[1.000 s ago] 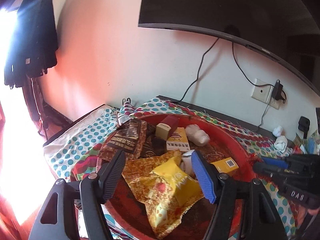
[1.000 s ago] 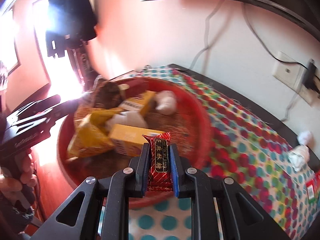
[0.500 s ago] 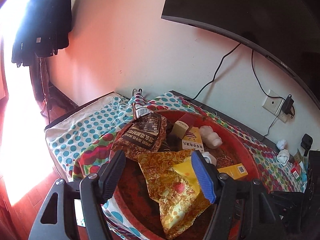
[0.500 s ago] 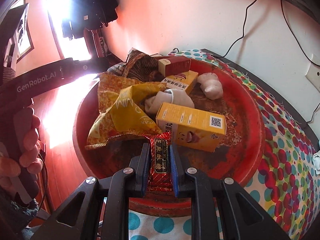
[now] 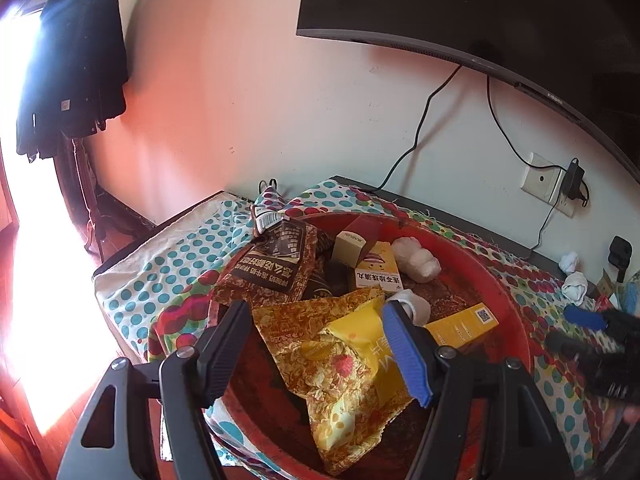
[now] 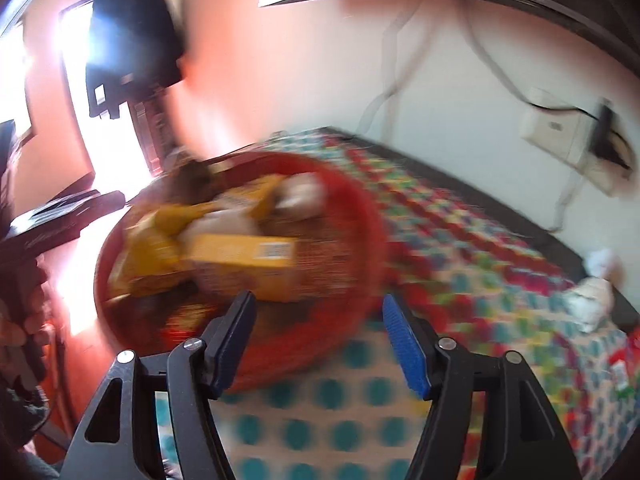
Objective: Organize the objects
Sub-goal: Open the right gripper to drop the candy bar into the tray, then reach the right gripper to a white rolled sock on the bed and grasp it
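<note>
round red plastic tray [image 5: 516,292] near table's left edge, already piled with snack packets, boxes | right gripper [image 6: 318,344] jaws opening, nothing gripped | left gripper [image 5: 320,350] left open, empty | crumpled white tissues [image 5: 574,286] still to be sorted, probably

Setting: room in a home, living room or bedroom.
Evidence: flat dark screen [image 5: 500,12] mounted on a pale painted wall, its cables [image 5: 416,136] hanging to a wall socket [image 5: 544,182] with a plugged-in adapter; dark clothes [image 5: 72,64] hung beside a bright window; wooden floor [image 5: 24,412]; counter under a polka-dot cloth [image 5: 168,264] carrying a red tray [image 5: 516,320] of snack packets [image 5: 340,360] and small medicine-type boxes [image 5: 460,326].
</note>
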Demonstrator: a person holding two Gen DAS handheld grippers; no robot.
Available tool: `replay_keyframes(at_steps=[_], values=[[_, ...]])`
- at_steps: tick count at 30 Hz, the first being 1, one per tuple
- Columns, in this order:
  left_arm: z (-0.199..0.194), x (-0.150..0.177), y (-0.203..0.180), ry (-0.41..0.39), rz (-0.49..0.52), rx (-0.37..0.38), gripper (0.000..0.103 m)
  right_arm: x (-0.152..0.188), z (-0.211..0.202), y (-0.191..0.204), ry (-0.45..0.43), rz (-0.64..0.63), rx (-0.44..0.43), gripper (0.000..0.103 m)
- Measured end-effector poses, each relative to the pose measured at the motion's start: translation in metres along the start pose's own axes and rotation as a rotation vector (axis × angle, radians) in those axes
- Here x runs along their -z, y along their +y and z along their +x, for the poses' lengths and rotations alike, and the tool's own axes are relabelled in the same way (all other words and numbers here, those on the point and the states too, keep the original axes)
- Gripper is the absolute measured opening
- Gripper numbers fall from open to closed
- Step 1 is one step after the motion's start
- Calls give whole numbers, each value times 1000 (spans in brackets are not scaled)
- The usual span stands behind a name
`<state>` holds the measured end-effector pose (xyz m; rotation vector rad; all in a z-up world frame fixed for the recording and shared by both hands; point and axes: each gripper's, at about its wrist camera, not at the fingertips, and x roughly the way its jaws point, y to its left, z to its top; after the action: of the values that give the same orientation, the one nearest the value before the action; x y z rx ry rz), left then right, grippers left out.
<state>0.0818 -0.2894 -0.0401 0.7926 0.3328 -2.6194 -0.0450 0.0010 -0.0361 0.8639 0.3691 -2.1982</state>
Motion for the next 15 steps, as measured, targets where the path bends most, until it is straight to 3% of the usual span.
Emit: replay_keyframes(at_steps=[3,5,8,11,15], values=[[-6,2,-15,-34,65,-3,70,-4,-10,-81,-19,133,133,68],[-10,5,-28,-60,127,1,70,-8,-13,-139,-25,204,268,71],[-14,13,-54,-89,246,-1,70,-15,-4,-224,2,304,413,72],[-16,22,-82,-106,387,-30,70,-22,17,-291,45,400,455,72],[-10,17,-112,-94,463,-25,70,-29,48,-350,62,488,477,72]])
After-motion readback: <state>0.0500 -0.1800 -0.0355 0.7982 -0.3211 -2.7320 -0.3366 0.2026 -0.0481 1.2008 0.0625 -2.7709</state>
